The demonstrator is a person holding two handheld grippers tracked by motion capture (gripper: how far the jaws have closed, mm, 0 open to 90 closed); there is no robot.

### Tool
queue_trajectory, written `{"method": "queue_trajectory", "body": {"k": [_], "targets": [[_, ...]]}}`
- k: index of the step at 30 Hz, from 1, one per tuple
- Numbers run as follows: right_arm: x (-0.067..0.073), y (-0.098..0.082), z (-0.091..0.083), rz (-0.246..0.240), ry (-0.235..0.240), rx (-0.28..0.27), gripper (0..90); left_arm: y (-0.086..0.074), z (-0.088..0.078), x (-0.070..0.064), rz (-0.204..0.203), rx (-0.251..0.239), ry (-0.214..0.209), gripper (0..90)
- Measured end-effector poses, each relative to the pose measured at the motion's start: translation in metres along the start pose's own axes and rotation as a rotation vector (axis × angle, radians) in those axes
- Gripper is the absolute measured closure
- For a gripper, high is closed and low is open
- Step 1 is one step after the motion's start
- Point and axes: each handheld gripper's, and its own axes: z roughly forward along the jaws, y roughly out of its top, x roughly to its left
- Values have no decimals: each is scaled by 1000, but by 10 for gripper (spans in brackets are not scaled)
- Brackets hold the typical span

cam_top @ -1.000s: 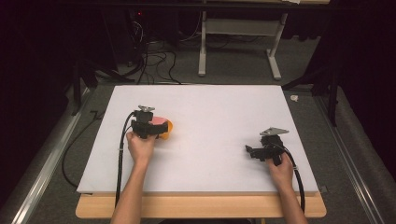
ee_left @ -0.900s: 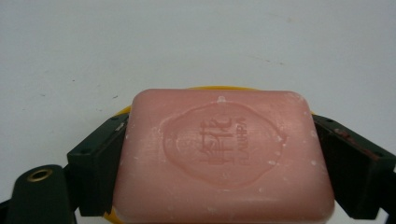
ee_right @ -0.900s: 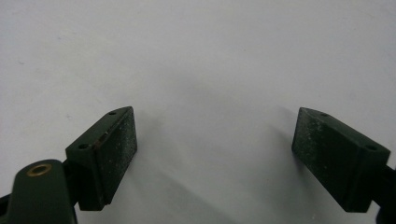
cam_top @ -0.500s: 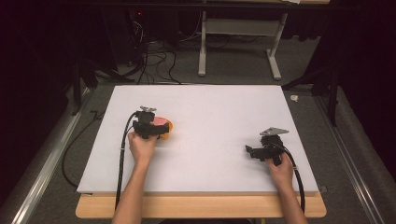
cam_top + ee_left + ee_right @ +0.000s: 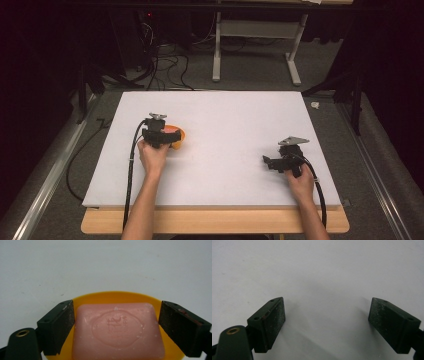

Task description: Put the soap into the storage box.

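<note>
- Soap [image 5: 118, 331], a pink bar, lies in a shallow orange dish [image 5: 115, 297] on the left half of the white desk [image 5: 230, 125], right under our left gripper [image 5: 116, 322].
- We see the bar straight ahead of that gripper and between its jaws. Its long axis runs across from one jaw to the other, so they bracket its two short ends.
- Our left jaws have just been closing in on the bar. The left pad [image 5: 65, 322] looks to be at or against one short end, while a thin strip of orange shows between the other end and the right pad. We judge it not yet clamped.
- Our left hand [image 5: 151, 156] is by far the nearer one. Our right hand [image 5: 301, 181] rests well apart on the right side of the desk.
- Our right gripper [image 5: 327, 322] stands wide open, with nothing but bare desk between its pads.
- An oval stamp with raised characters is pressed into the top of the soap. We cannot read them, and no other brand or label shows.
- The coming squeeze turns on both pads meeting the short ends squarely, since the bar looks smooth and could slip or tip the dish.
</note>
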Motion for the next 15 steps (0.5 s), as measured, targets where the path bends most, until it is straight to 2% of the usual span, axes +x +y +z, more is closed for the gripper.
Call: {"method": "queue_trajectory", "body": {"k": [3,10,15], "targets": [[0,0,0,1,0,0,147,1,-6,0,5,-27,-10,150],[0,0,0,0,0,0,147,1,-10,-2,38,-26,-16,151],[0,0,0,1,0,0,147,1,-16,-4,53,-43,-23,153]]}}
